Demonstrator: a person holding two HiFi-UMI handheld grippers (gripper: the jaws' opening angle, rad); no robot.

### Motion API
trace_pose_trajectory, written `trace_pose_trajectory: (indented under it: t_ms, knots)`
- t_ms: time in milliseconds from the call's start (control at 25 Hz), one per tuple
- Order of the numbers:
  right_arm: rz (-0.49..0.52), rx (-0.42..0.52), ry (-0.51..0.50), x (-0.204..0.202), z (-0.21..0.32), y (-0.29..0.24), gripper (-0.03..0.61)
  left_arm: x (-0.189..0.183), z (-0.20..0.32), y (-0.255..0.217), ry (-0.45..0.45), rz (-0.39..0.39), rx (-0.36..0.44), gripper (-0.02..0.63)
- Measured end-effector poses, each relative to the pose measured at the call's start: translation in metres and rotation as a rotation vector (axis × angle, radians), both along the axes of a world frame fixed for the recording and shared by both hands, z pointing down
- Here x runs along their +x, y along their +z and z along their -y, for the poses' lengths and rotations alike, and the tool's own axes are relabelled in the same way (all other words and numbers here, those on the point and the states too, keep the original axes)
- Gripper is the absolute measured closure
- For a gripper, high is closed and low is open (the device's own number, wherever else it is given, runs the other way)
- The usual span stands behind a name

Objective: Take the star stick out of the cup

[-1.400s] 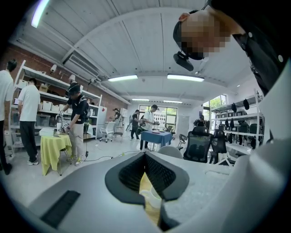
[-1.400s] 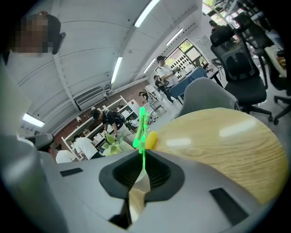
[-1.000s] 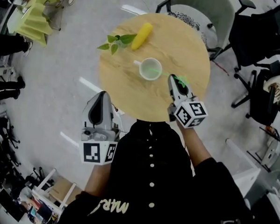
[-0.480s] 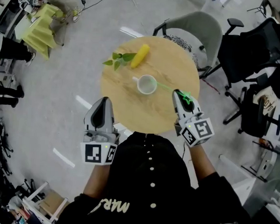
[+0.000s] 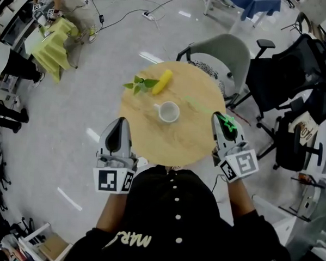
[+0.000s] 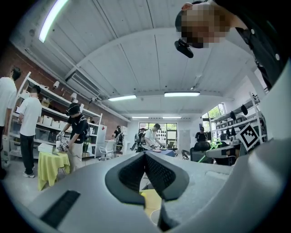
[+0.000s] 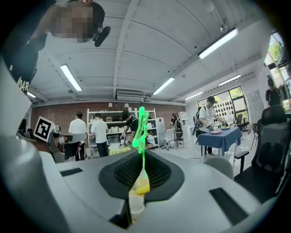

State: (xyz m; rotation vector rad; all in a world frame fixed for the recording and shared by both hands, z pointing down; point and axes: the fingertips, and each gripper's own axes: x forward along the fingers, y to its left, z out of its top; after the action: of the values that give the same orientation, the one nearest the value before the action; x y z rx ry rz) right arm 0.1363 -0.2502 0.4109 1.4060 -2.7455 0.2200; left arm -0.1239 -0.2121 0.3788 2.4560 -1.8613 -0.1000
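A white cup (image 5: 169, 111) stands near the middle of the round wooden table (image 5: 192, 135). My right gripper (image 5: 219, 118) hovers to the right of it, at the table's right edge, shut on the green star stick (image 5: 227, 124). The stick's thin end reaches toward the cup but stays outside it. In the right gripper view the star stick (image 7: 141, 132) stands up between the closed jaws, with the cup (image 7: 137, 207) small below. My left gripper (image 5: 120, 124) hangs by the table's left front edge with its jaws together and nothing in them.
A yellow fruit (image 5: 164, 81) and a sprig of green leaves (image 5: 139, 83) lie on the far side of the table. A grey chair (image 5: 219, 54) stands behind the table, with black office chairs (image 5: 288, 74) to the right. People stand at a yellow-covered table (image 5: 50, 45) on the far left.
The right gripper has moved right and away from the cup, drawing the star stick out of it. The left gripper shifted slightly. The table now looks smaller and farther below.
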Motion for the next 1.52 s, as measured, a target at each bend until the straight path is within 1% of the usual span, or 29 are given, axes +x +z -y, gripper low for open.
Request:
trace_pose_trajectory:
  t_ms: [360, 600, 800, 1160, 1320, 1520]
  knots:
    - [-0.030, 0.115, 0.058, 0.029, -0.016, -0.050, 0.560, 0.000, -0.006, -0.025, -0.011, 0.022, 0.041, 0.617]
    - [-0.012, 0.177, 0.167, 0.058, -0.020, -0.074, 0.561, -0.013, -0.011, -0.048, -0.027, 0.030, 0.069, 0.617]
    - [-0.022, 0.231, 0.227, 0.078, -0.027, -0.089, 0.560, -0.009, -0.017, -0.053, -0.024, 0.034, 0.068, 0.617]
    - [0.003, 0.244, 0.281, 0.102, -0.030, -0.096, 0.560, -0.008, -0.017, -0.055, -0.021, 0.031, 0.069, 0.617]
    - [0.005, 0.247, 0.278, 0.101, -0.030, -0.098, 0.561, -0.003, -0.017, -0.058, -0.020, 0.031, 0.081, 0.617]
    - [-0.004, 0.257, 0.280, 0.098, -0.028, -0.100, 0.561, -0.008, -0.018, -0.057, -0.029, 0.038, 0.085, 0.617]
